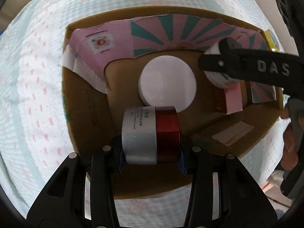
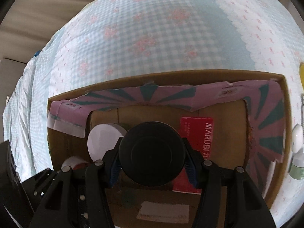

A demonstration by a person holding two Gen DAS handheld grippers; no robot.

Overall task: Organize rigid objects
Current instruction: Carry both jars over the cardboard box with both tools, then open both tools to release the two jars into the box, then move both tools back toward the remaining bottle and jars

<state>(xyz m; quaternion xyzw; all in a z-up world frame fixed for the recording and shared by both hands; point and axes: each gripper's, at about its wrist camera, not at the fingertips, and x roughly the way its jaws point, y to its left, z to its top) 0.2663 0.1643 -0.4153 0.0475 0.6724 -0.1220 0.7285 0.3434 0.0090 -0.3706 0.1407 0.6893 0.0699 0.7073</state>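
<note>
My left gripper [image 1: 151,159] is shut on a cream jar [image 1: 150,134] with a silvery-white body and a red lid, held sideways over the open cardboard box [image 1: 85,117]. A jar with a white round lid [image 1: 167,81] stands on the box floor just beyond it. My right gripper [image 2: 152,169] is shut on a round jar [image 2: 152,153] whose black face is turned to the camera, low inside the same box [image 2: 264,79]. In the left wrist view this right gripper [image 1: 218,62] reaches in from the right. A red MARUBI carton [image 2: 195,131] lies on the floor behind it.
Pink and teal flaps [image 1: 171,32] line the box's inner walls, and a paper label [image 2: 163,212] lies on its floor. The box sits on a checked bedspread [image 2: 152,28]. Small bottles [image 2: 297,138] stand outside the box's right wall. A hand [image 1: 290,146] shows at the right edge.
</note>
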